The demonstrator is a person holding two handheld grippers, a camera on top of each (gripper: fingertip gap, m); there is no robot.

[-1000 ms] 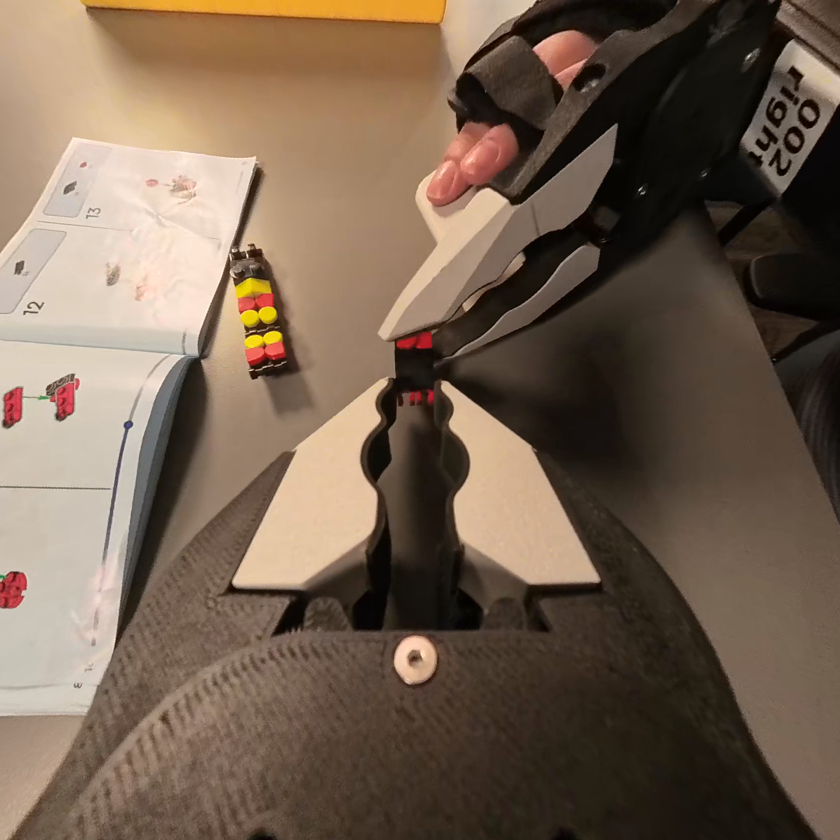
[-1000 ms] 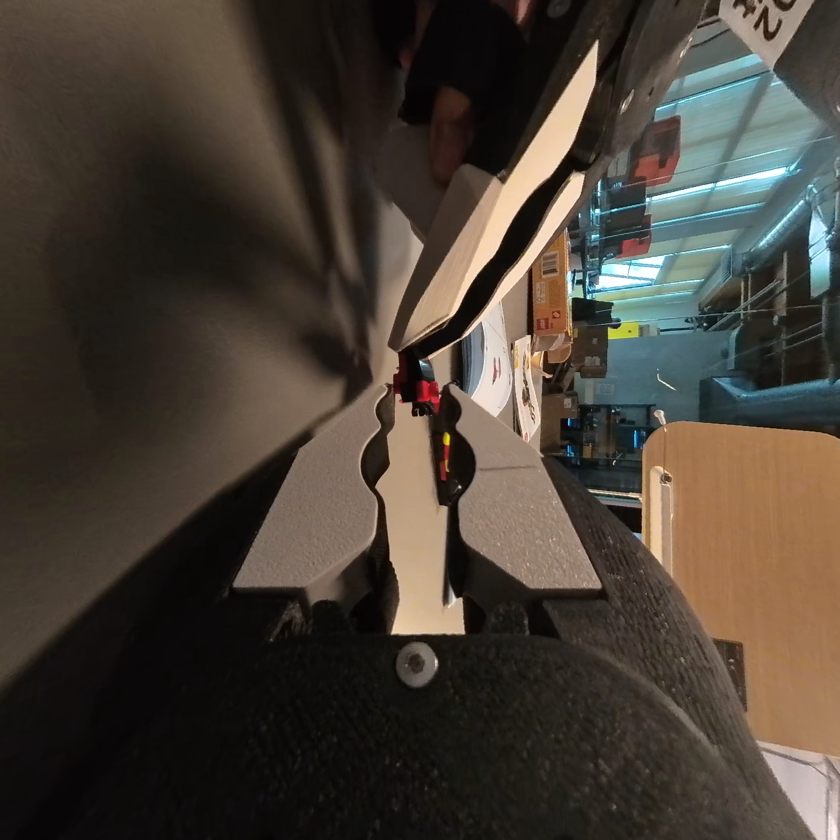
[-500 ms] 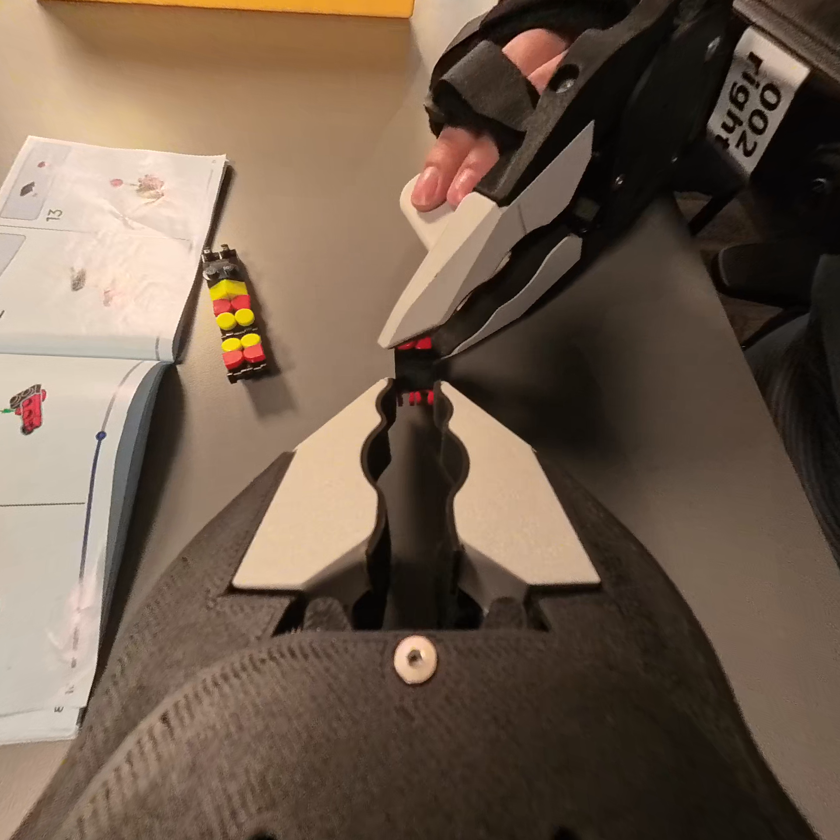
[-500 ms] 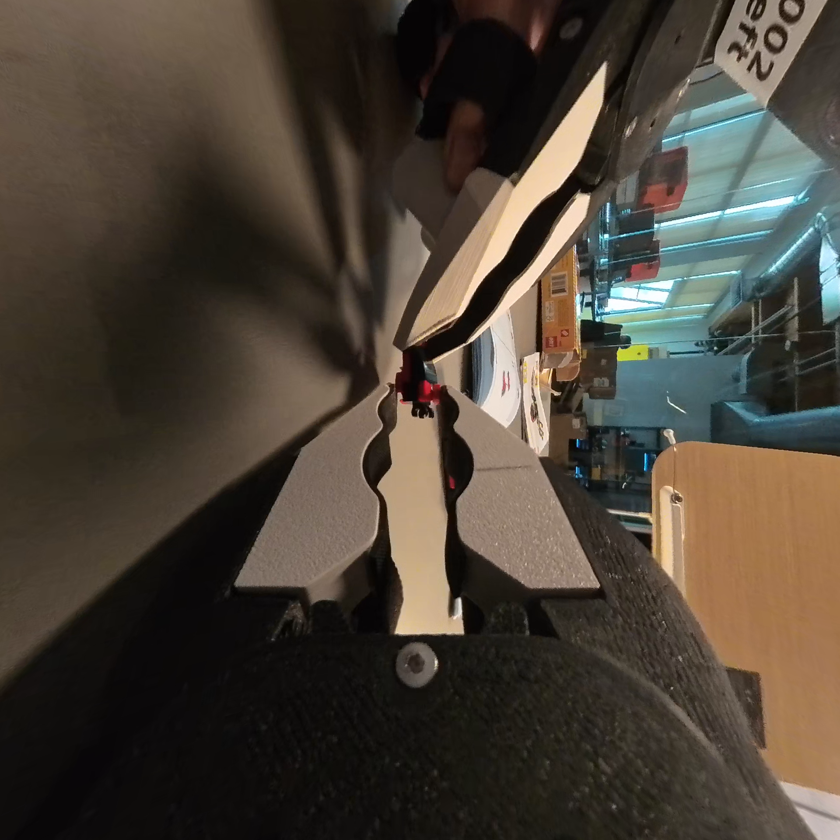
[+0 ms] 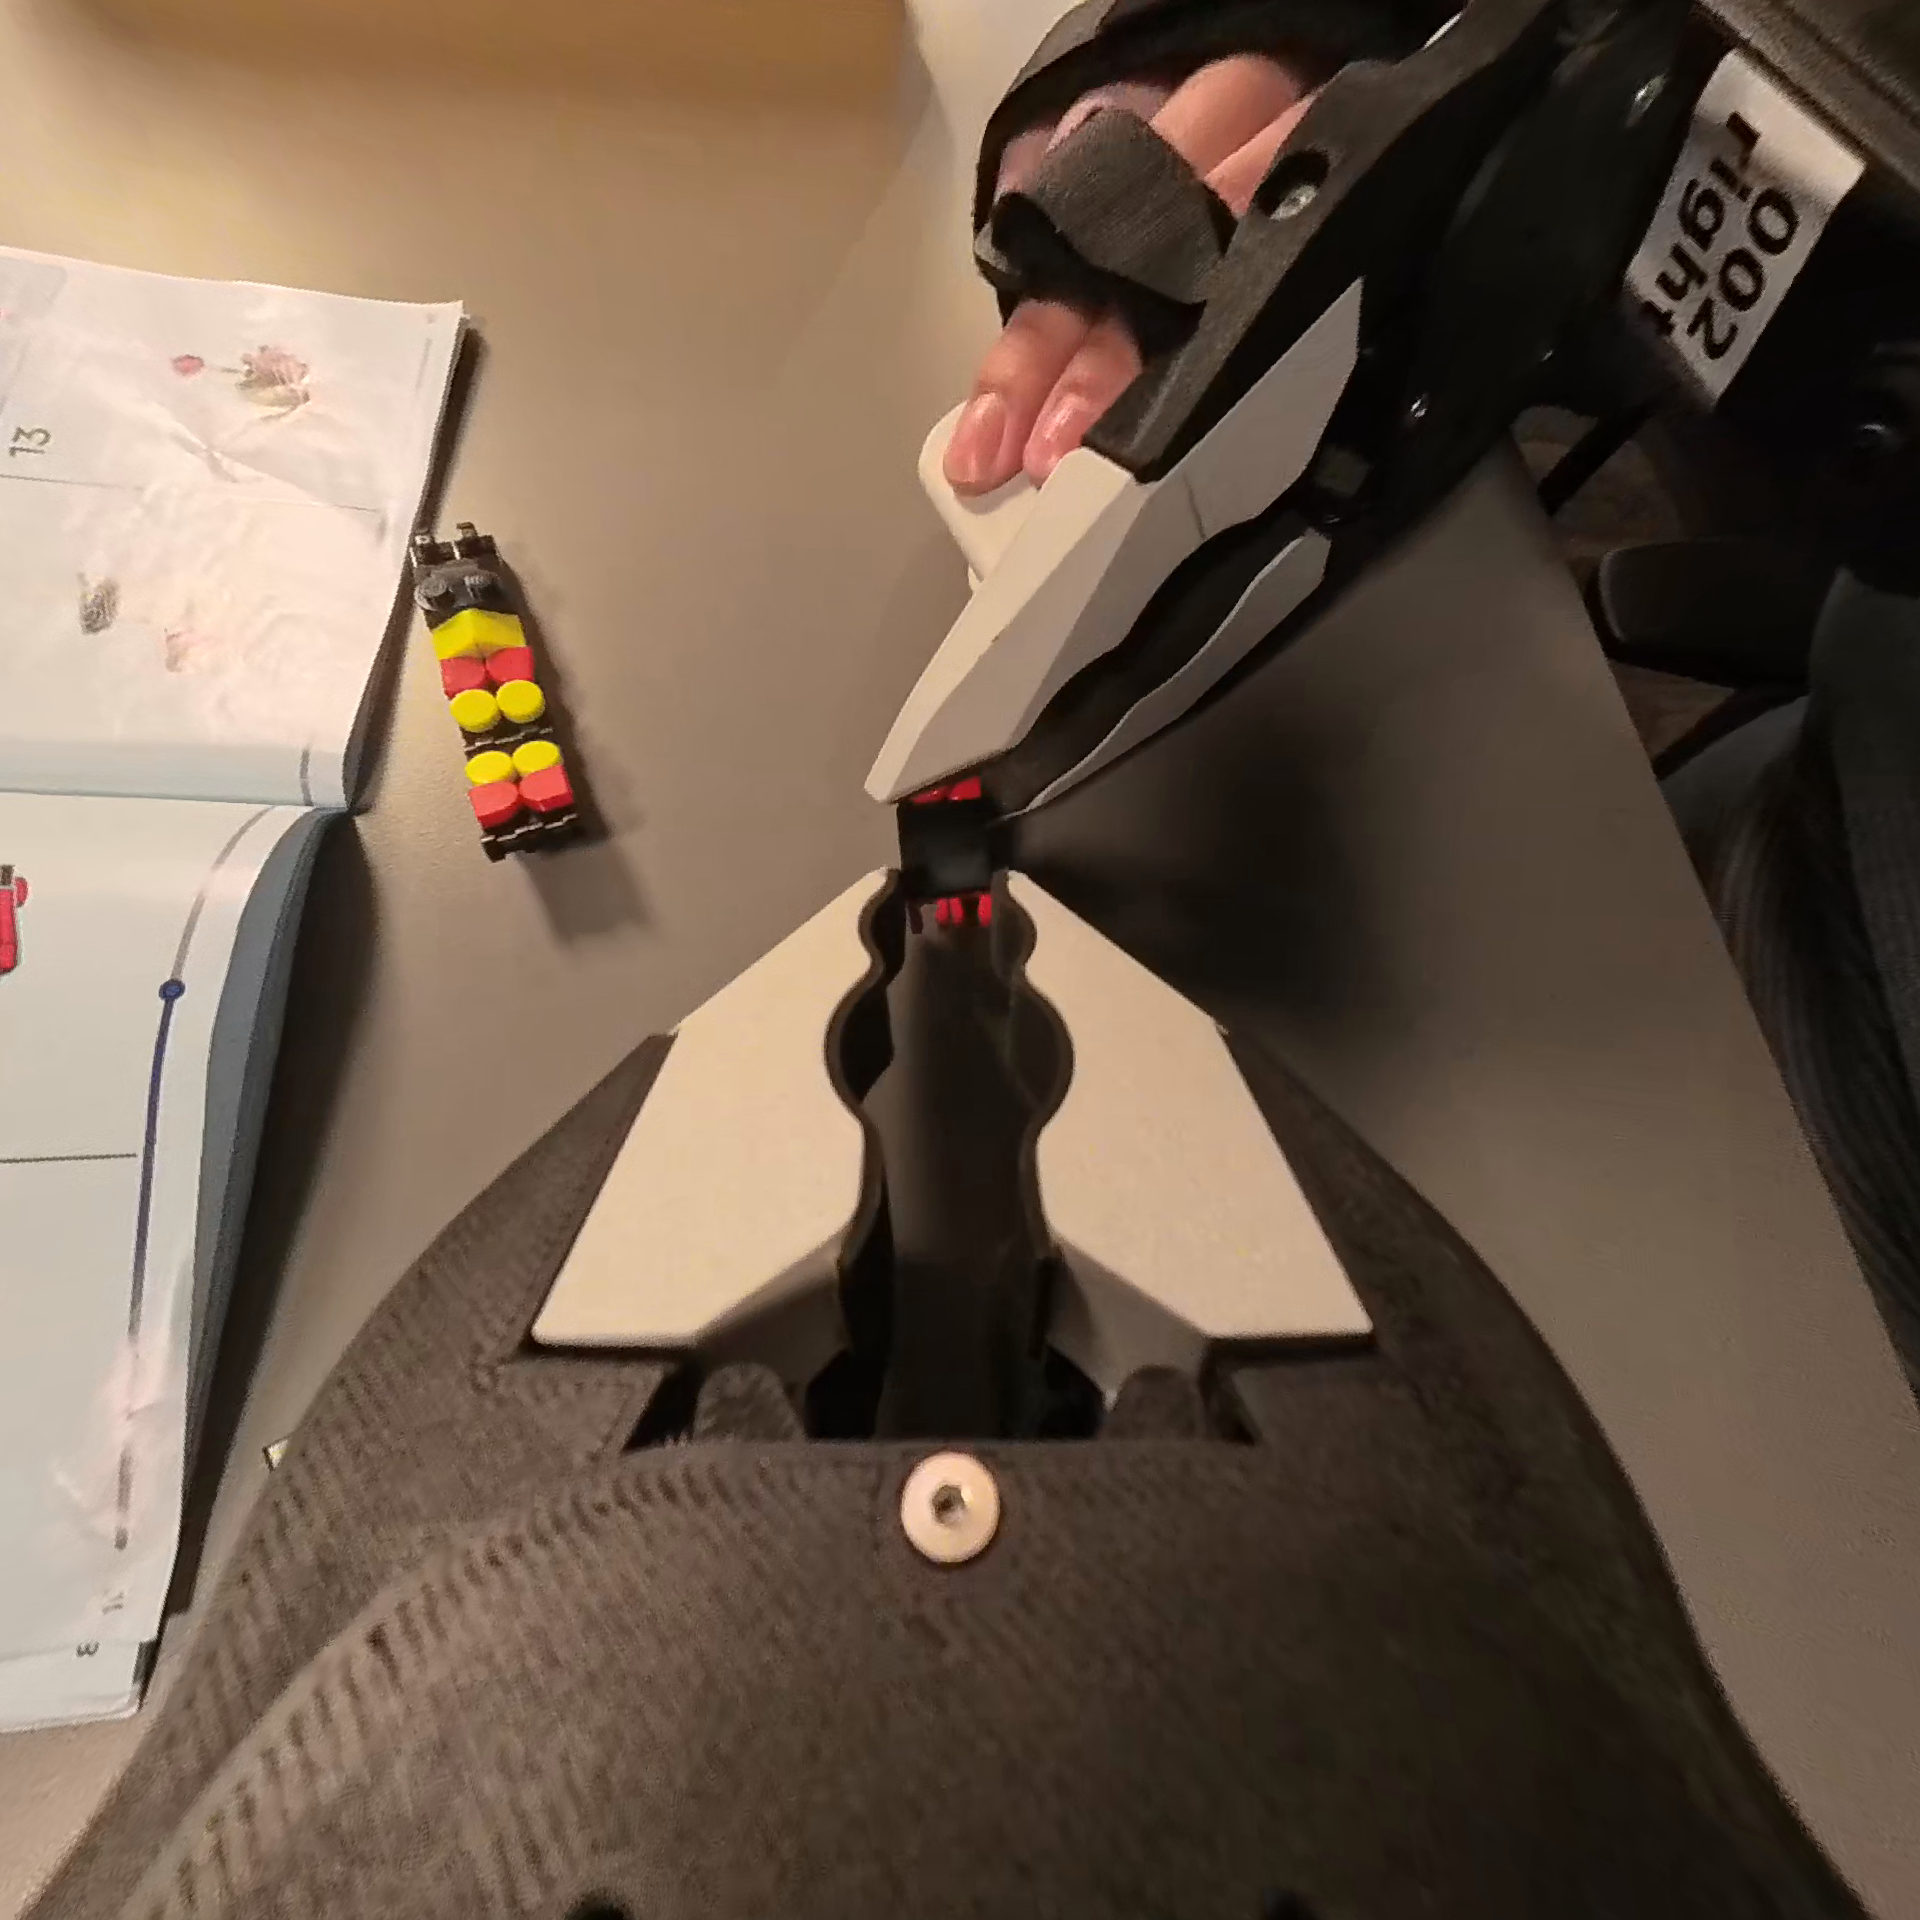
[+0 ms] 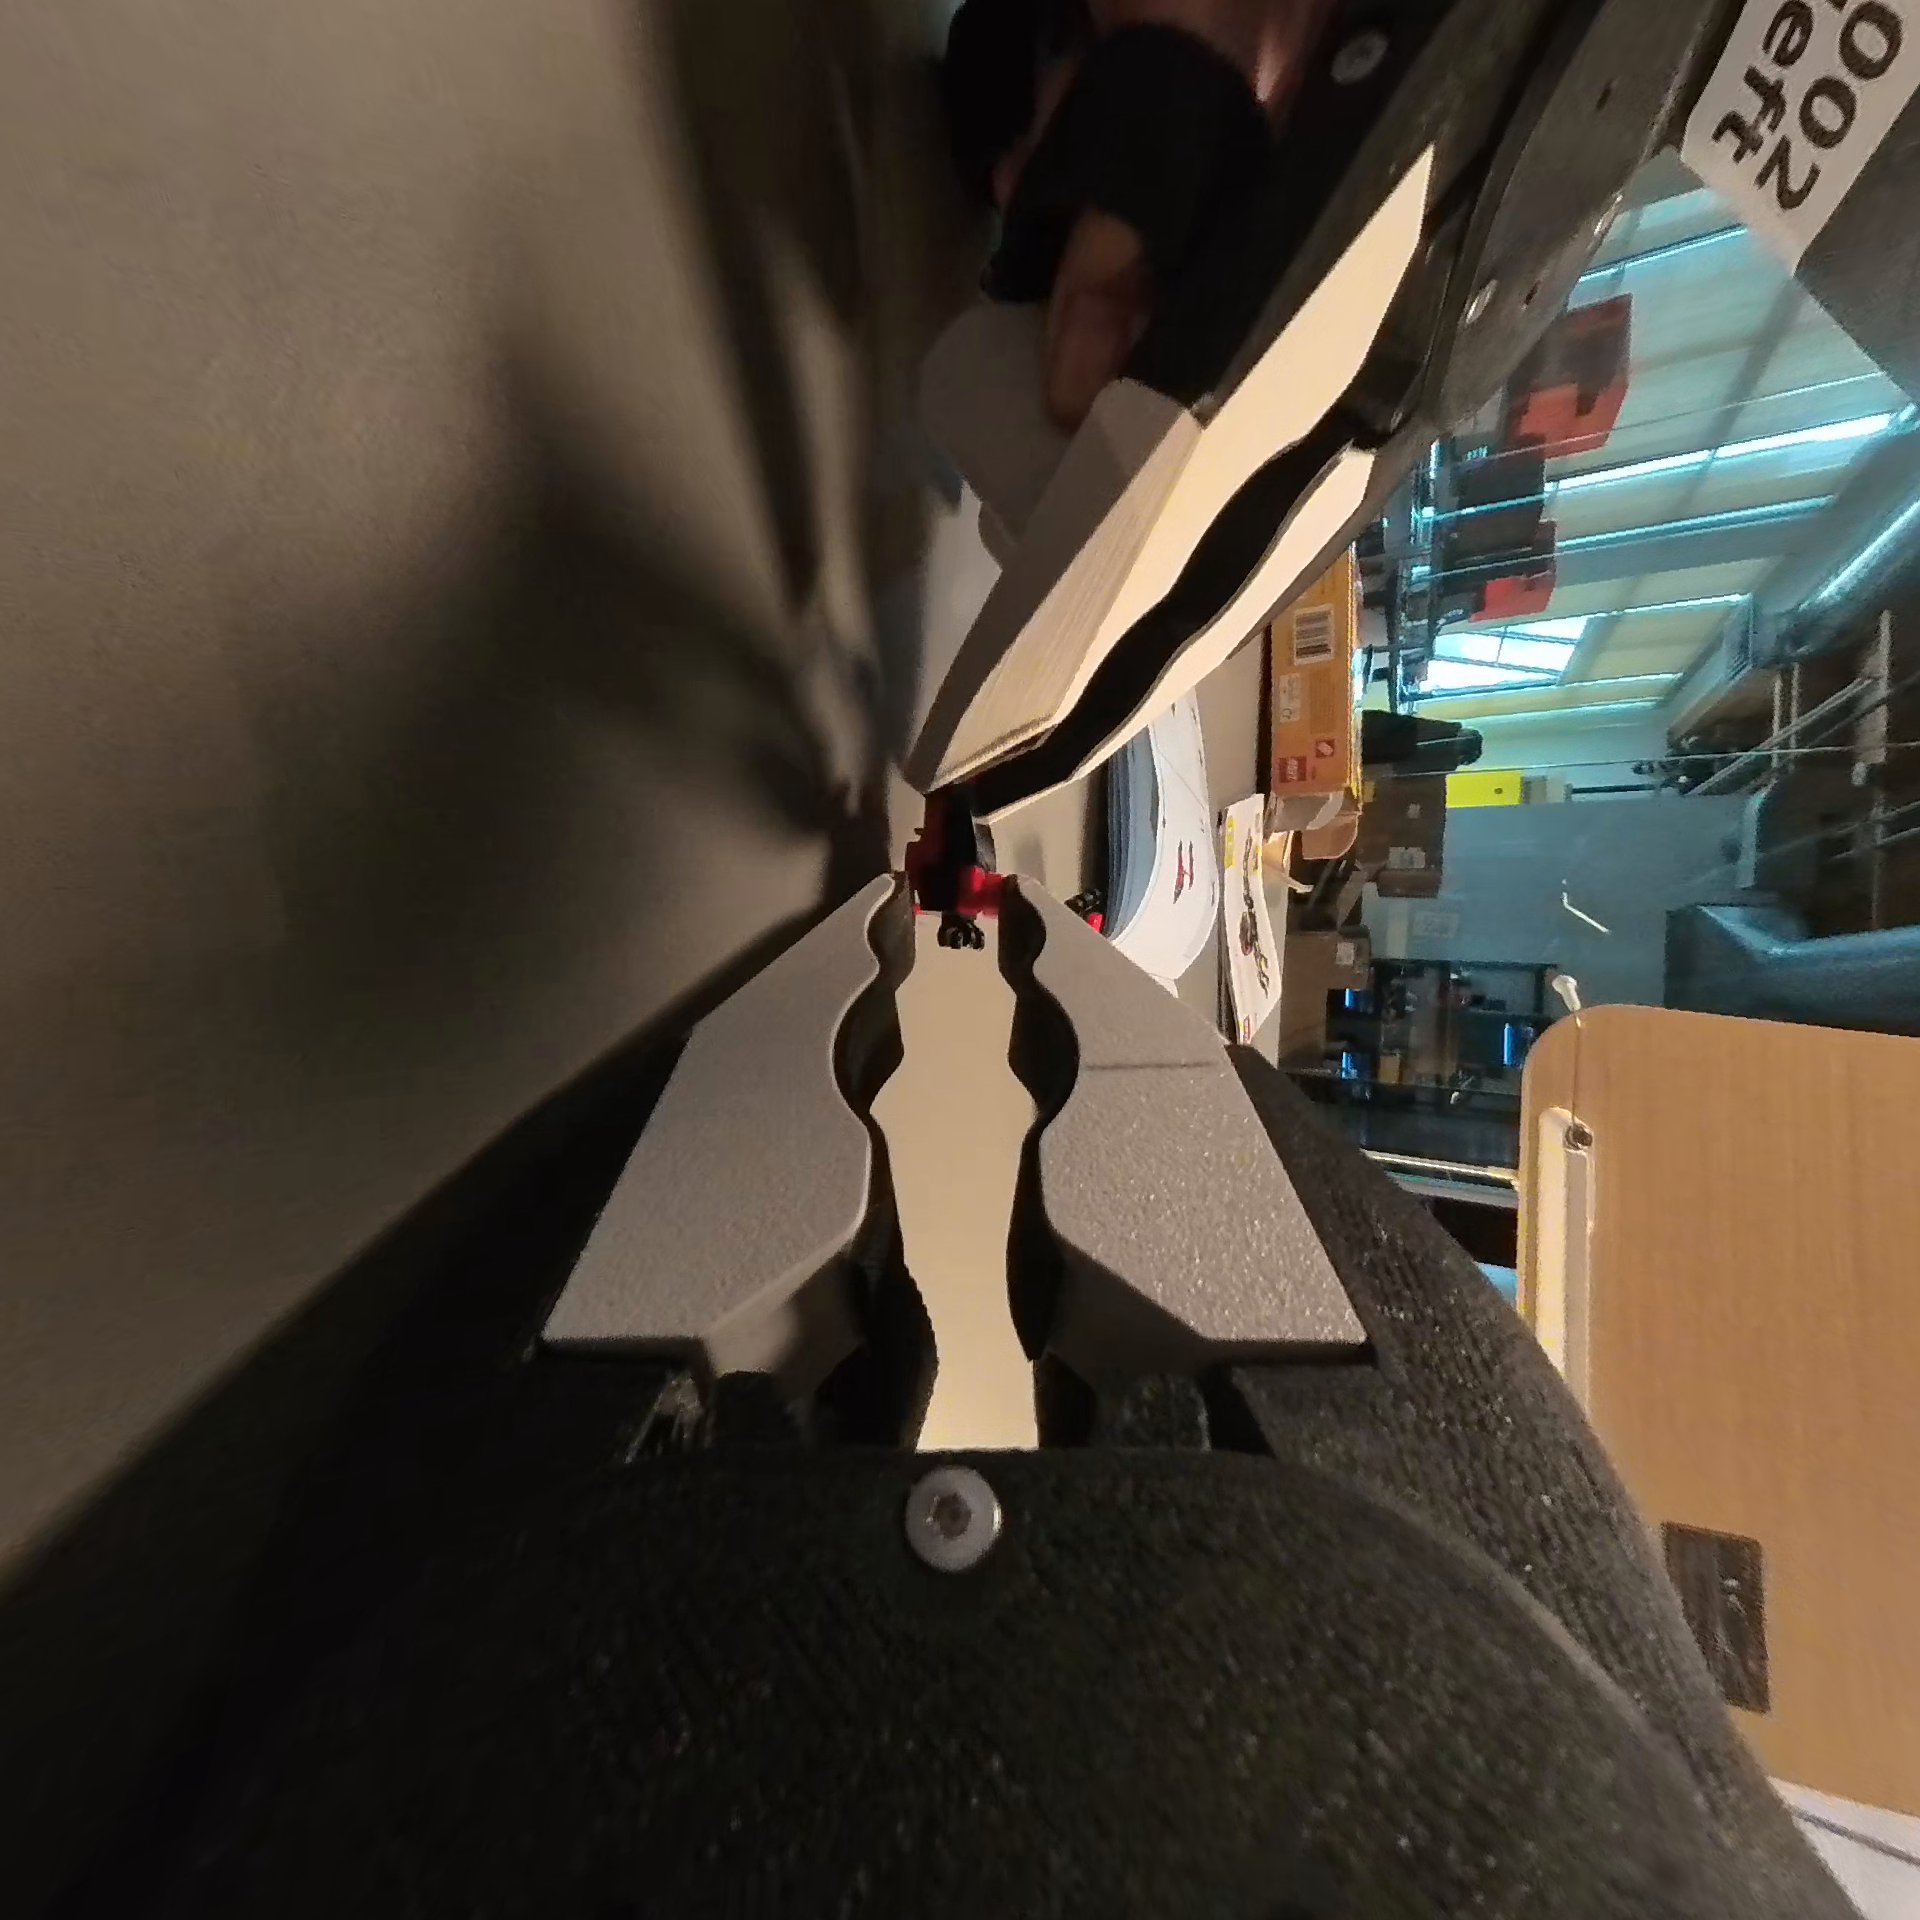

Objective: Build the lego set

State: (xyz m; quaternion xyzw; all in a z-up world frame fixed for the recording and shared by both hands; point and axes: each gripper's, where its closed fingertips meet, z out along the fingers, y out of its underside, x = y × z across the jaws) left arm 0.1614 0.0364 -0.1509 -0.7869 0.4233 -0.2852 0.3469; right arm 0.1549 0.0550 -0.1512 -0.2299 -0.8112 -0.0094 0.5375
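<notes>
Small red-and-black lego assembly [image 5: 948, 852] held above grey tabletop [image 5: 727, 312], pinched between tips of left gripper [image 5: 948, 891] and right gripper [image 5: 951, 792]; both jaws narrow, clamped on it. Flat black-yellow-red brick strip [image 5: 501, 686] lies beside open paper instruction booklet [image 5: 156, 623].

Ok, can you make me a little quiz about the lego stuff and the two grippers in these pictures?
1. True or false: the striped lego strip lies on the table, touched by no gripper.
2. Which colours sit on that strip's black base?
A. red and yellow
B. blue and green
3. What do the left gripper and the right gripper pinch together?

Key:
1. true
2. A
3. a small red and black lego piece
</notes>
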